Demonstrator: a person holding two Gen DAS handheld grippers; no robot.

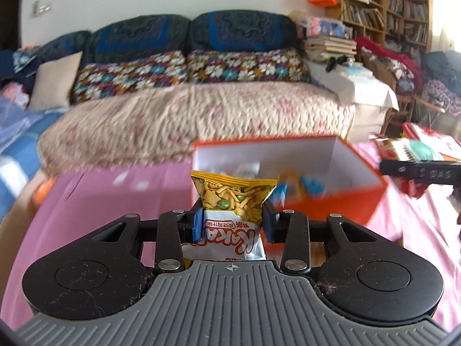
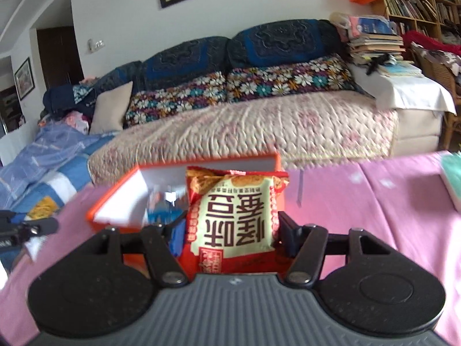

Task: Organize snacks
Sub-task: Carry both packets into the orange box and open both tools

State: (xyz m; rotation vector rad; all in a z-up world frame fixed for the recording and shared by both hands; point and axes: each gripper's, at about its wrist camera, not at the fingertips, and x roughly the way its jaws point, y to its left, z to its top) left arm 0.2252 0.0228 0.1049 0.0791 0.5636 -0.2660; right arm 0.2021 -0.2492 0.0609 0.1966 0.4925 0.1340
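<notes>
Left wrist view: the left gripper [image 1: 232, 220] has its jaws closed partway onto a snack bag [image 1: 230, 216], pinching it at the waist between the blue pads [image 1: 197, 222]. The bag stands between the jaws with its print upside down; red letters read "KAKA" reversed, and the yellow top shows a photo of crackers and green peas. Just beyond the jaws sits an open orange box [image 1: 331, 201] with white inner walls, blurred packets inside, on a pink cloth [image 1: 95, 196]. The gripper points level, toward the box's near left corner.

Right wrist view: the right gripper [image 2: 230, 230] is clamped on a red and cream packet [image 2: 233, 216], its large brown Chinese characters upside down. Directly ahead of the jaws lies the orange box [image 2: 115, 201], slightly to their left. The gripper is aimed level at it.
</notes>
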